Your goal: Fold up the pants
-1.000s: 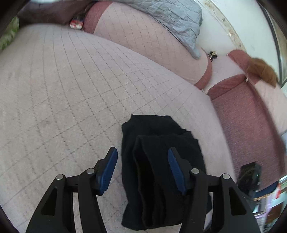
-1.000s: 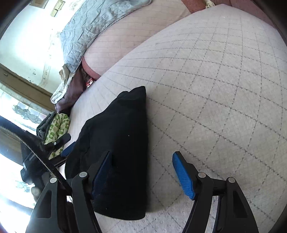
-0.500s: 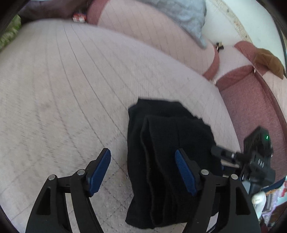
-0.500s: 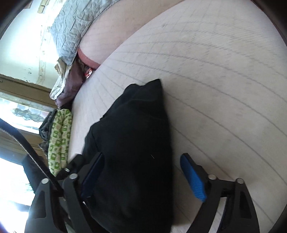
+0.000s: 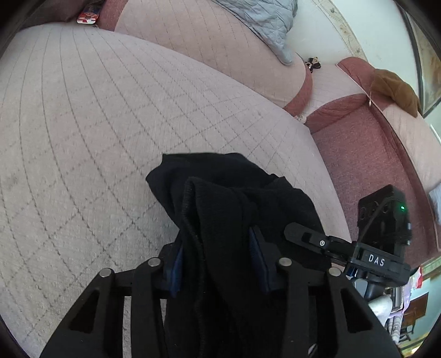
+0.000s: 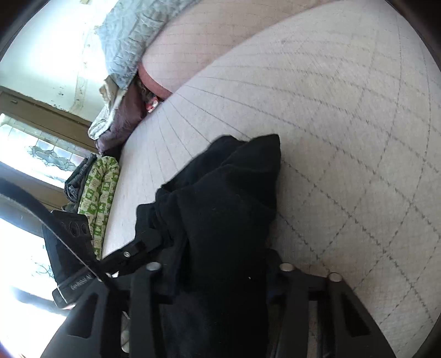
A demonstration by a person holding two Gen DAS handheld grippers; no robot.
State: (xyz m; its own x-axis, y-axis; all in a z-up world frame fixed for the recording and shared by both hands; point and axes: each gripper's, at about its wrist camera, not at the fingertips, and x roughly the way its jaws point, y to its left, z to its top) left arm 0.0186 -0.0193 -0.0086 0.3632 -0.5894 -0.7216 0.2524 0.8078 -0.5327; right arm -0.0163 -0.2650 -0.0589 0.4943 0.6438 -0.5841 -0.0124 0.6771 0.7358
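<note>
Black pants [image 5: 220,192], folded into a narrow bundle, lie on a pale quilted cushion [image 5: 110,124]. My left gripper [image 5: 217,261] straddles the near end of the bundle. Its jaws are closing, and the blue pads [image 5: 176,264] press the fabric, which bunches up between them. In the right wrist view the pants [image 6: 226,198] fill the gap of my right gripper [image 6: 215,272]. Its jaws are closing too, with the pads buried in cloth. Each gripper shows beside the other: the right gripper [image 5: 311,239] and the left gripper [image 6: 132,253].
A grey-blue quilted blanket [image 5: 264,24] drapes over the backrest. A brown cloth [image 5: 394,91] lies on the far arm beyond a red seat [image 5: 366,165]. Green patterned cloth [image 6: 102,192] and a purple pile [image 6: 121,121] sit at the cushion's left edge.
Both grippers moved forward over the pants and their jaws narrowed from wide apart onto the fabric. The bundle now bunches up between the fingers, and the two grippers sit closer together.
</note>
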